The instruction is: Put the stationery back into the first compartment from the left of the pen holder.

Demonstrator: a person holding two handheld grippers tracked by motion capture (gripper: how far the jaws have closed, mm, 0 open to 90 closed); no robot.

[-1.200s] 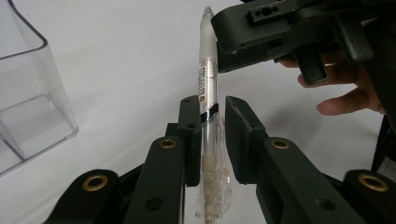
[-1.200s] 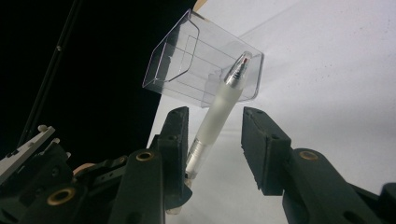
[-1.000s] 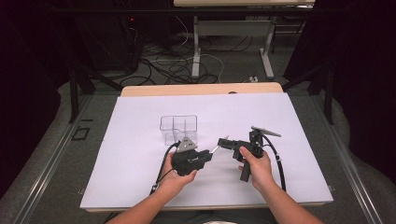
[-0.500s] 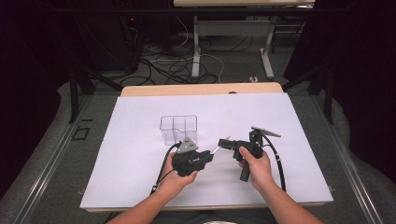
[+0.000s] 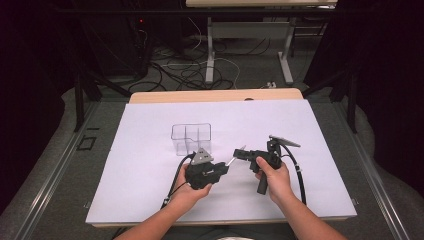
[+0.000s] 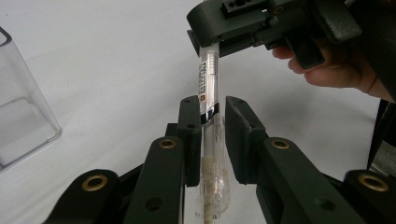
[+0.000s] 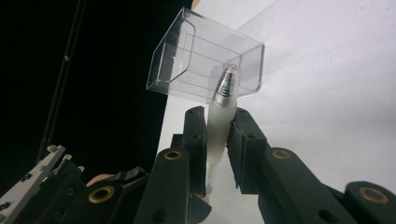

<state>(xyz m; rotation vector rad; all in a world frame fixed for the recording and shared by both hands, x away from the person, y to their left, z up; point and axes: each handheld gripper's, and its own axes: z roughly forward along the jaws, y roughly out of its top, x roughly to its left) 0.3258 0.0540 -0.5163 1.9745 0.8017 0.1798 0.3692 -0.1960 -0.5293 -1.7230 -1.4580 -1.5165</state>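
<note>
White paper [image 5: 150,190] covers the table, and mid-frame in the high view, just above that sheet, a clear pen [image 5: 230,160] bridges the two grippers. In the left gripper view the pen [image 6: 208,84] runs up the centre: the left gripper [image 6: 208,140] has its jaws clamped on the lower barrel, and at the top the right gripper [image 6: 224,35] bites the far end. In the right gripper view the right gripper [image 7: 218,140] has just been closing and now sits tight on the frosted barrel [image 7: 218,121], tip upward.

It looks like a handover, or a pull to part cap from body. Either way, I'd say one hand should hold firm while the other moves straight along the pen's axis; any twist would bend it or slip it.

Nearest neighbour is the clear box [image 5: 191,138], just above the left gripper [image 5: 226,167] in the high view, close enough to be knocked. Paper to the lower right, past the right gripper [image 5: 239,154], gives free room; its bottom edge lies near the forearms.
</note>
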